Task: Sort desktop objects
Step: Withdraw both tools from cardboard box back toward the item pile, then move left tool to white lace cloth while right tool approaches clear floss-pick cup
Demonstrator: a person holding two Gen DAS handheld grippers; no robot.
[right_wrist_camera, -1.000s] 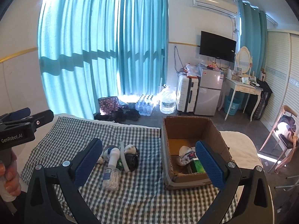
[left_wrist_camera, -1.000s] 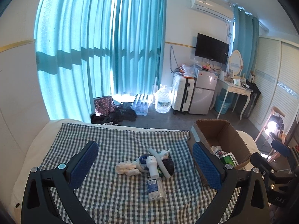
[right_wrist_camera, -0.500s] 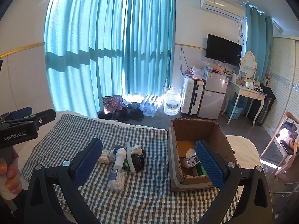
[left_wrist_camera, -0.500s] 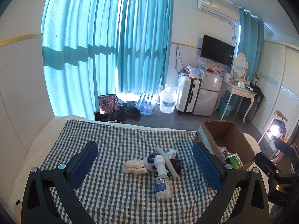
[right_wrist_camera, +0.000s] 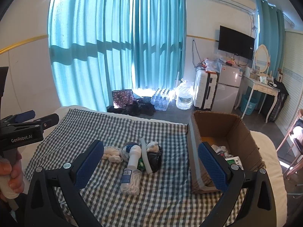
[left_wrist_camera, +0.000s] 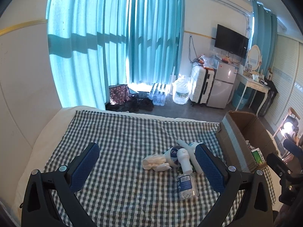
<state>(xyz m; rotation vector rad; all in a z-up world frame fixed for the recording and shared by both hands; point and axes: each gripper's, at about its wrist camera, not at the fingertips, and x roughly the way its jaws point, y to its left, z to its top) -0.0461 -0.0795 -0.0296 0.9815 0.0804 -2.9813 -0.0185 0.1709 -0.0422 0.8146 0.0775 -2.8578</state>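
Hovering with both tongs spread wide and empty, we judge pick-up pending: right gripper (right_wrist_camera: 150,163) must drop onto the cluttered pile of small white-and-black objects (right_wrist_camera: 136,158), brown cardboard box (right_wrist_camera: 244,132) at three o'clock.

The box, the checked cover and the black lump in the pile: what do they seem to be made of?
The box looks like brown corrugated cardboard, matt, with a grey taped edge. The cover seems woven fabric: it wrinkles softly and carries a printed or woven check. The black lump looks like thin plastic film, probably a bag, since it crumples and glints slightly.
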